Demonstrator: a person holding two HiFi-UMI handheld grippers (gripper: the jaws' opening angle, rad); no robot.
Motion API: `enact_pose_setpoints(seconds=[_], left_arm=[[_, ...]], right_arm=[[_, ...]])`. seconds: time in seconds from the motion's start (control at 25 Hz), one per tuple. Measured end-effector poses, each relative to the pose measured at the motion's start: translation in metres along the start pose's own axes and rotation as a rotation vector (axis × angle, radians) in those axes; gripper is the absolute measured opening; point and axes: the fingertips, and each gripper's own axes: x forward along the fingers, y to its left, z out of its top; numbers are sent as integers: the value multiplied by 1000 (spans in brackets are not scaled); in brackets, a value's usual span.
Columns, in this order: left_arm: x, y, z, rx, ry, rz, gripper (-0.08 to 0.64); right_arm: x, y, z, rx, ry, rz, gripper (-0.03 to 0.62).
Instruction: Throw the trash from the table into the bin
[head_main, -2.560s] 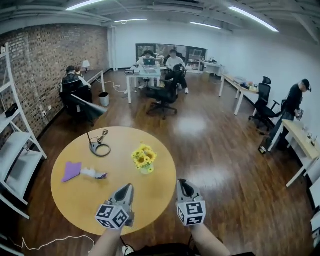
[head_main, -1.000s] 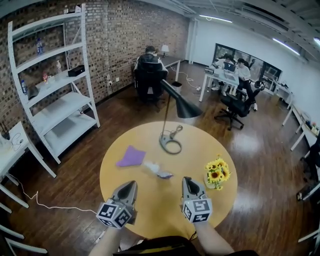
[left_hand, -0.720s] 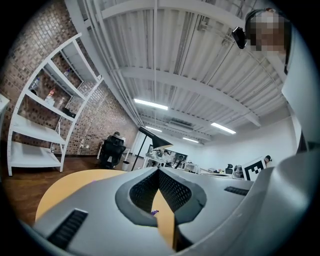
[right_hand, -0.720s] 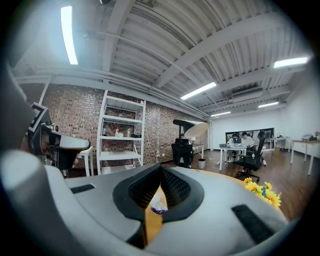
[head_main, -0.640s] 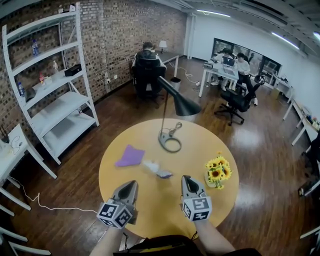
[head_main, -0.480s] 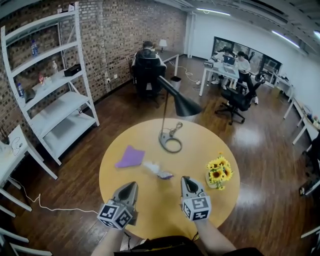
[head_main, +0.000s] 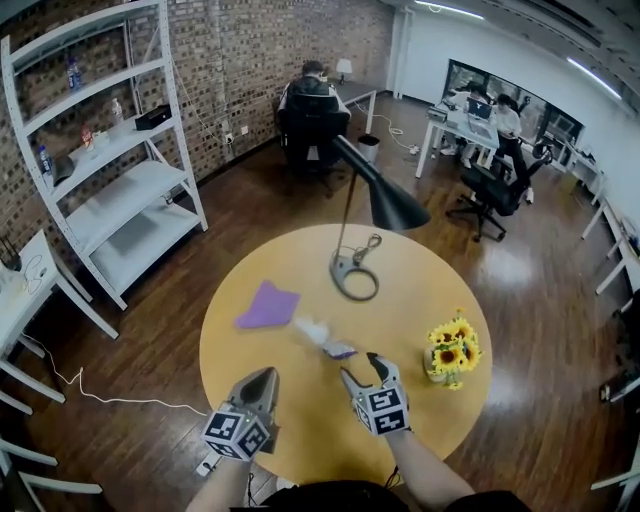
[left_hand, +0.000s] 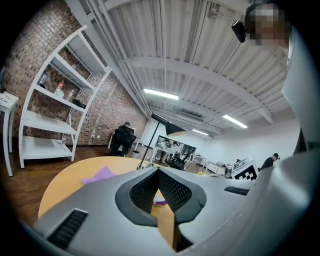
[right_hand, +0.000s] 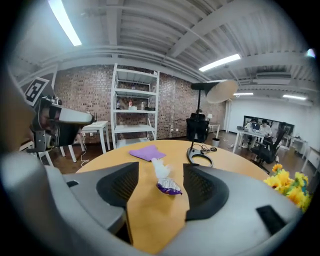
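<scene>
On the round wooden table lie a purple sheet, a crumpled white tissue and a purple snack wrapper. My right gripper hovers just short of the wrapper; its jaws have just been opening, stand open, and nothing is between them. In the right gripper view the wrapper and tissue lie straight ahead of the gripper, the purple sheet behind them. My left gripper is shut and empty near the table's front edge. Through its jaws a bit of the wrapper shows.
A black desk lamp stands at the table's far side. A vase of sunflowers sits at the right. White shelves line the brick wall at left. A small bin stands by the far desks, where people sit.
The right gripper's jaws have gone from shut to open, and it has dropped and tilted toward the wrapper. The left gripper has sunk a little and stays shut.
</scene>
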Motion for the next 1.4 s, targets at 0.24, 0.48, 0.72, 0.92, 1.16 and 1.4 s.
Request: enact_pose_setpoints(seconds=[0.24, 0.48, 0.72, 0.92, 1.16, 1.4], left_arm=[[14, 19, -32, -12, 93, 43, 1], [18, 26, -55, -15, 147, 75, 1], [-7, 45, -71, -41, 181, 152, 1], [-32, 63, -80, -57, 202, 218, 1], [-44, 69, -77, -58, 204, 237, 1], [-46, 53, -70, -48, 211, 194, 1]], right_arm=[[44, 9, -29, -55, 102, 55, 327], [95, -3, -54, -206, 187, 66, 327], [138, -9, -82, -190, 268, 95, 327], [158, -9, -109, -206, 343, 71, 327], [156, -18, -99, -172, 324, 16, 198], [130, -23, -94, -109, 264, -17, 156]])
